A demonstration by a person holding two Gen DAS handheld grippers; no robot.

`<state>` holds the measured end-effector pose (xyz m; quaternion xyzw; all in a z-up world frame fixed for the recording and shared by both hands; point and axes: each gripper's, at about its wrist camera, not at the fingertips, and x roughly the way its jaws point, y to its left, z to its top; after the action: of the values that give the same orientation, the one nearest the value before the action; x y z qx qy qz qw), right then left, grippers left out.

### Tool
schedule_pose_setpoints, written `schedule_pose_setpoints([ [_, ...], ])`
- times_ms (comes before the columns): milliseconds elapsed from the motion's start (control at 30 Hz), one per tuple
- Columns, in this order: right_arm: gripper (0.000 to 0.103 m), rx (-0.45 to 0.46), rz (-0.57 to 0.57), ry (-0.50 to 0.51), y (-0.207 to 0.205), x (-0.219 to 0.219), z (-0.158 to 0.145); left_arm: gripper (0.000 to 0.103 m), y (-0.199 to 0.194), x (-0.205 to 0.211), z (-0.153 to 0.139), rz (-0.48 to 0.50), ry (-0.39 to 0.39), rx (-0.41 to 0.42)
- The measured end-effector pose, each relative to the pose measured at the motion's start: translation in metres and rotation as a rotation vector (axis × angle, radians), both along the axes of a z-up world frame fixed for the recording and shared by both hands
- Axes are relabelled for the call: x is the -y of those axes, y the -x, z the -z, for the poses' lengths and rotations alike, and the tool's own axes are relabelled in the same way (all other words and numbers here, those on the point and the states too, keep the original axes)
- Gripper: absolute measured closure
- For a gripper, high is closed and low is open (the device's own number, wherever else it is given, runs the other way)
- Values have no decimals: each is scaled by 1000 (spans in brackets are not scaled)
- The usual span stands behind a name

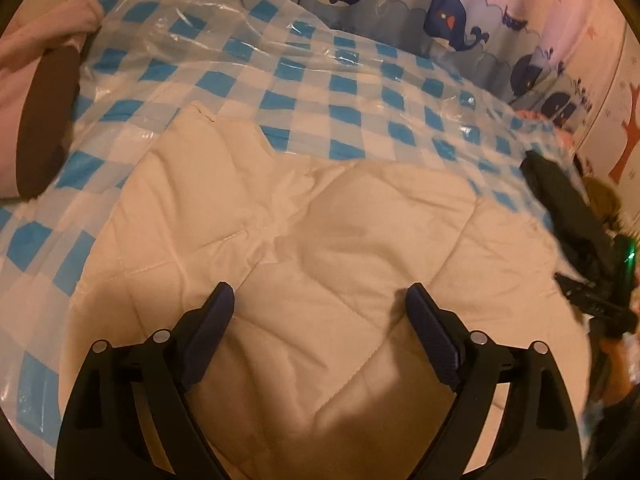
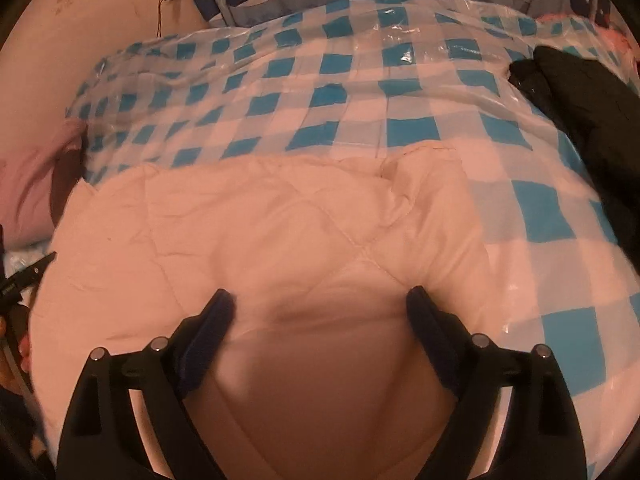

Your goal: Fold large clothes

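Observation:
A cream quilted garment (image 1: 328, 220) lies spread on a bed under a blue-and-white checked plastic sheet (image 1: 280, 80). My left gripper (image 1: 320, 296) hovers open over the middle of the garment, with only flat fabric between its fingers. In the right wrist view the same garment (image 2: 240, 232) fills the lower half, its far edge and a folded corner (image 2: 420, 168) lying on the checked sheet (image 2: 360, 92). My right gripper (image 2: 319, 296) is open and low over a puffed part of the fabric, fingertips close to or on it, without pinching.
A dark garment (image 1: 560, 192) lies at the bed's right side (image 2: 580, 92). A pink pillow (image 1: 24, 60) sits at the left. A whale-print padded barrier (image 1: 452, 16) lines the far edge. The other gripper shows at each view's edge.

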<state>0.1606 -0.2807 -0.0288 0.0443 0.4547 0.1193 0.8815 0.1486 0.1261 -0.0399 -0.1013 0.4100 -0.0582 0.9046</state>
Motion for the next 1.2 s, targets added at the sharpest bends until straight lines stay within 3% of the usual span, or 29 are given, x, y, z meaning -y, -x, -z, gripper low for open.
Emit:
schedule_pose_setpoints([
  [100,17,-16,-7,-19,-1,3,-3,18,0,1,0,-4,-9,4],
  [267,16,50,16,-83,38,19,-41,18,43,-8,-27,-36,-32,117],
  [333,10,34,14,-8,53,18,-38,18,52,-11,-24,-37,-88,82],
  [400,8,-70,-39,52,53,16,-11,17,48,-19,0,-8,-90,-47],
  [467,8,-64,-5,19,61,26,-19,18,58,-28,-2,-28,-68,-37],
  [600,8,-18,16,-111,90,38,-50,17,97,-46,-27,-60,62,29],
  [667,8,-43,13,-224,109,47,-55,17,117,-57,-31,-78,133,28],
  [733,8,-69,40,-309,124,60,-54,17,140,-74,-28,-101,251,-1],
  [900,8,-150,189,-516,156,102,-38,17,177,-100,3,-177,455,-113],
  [1033,8,-218,231,-563,155,112,-19,17,181,-117,32,-275,570,-174],
  [1100,8,-238,252,-539,148,112,-12,17,177,-124,43,-304,633,-179],
  [1200,8,-235,258,-561,143,108,-7,17,166,-125,54,-335,670,-177],
])
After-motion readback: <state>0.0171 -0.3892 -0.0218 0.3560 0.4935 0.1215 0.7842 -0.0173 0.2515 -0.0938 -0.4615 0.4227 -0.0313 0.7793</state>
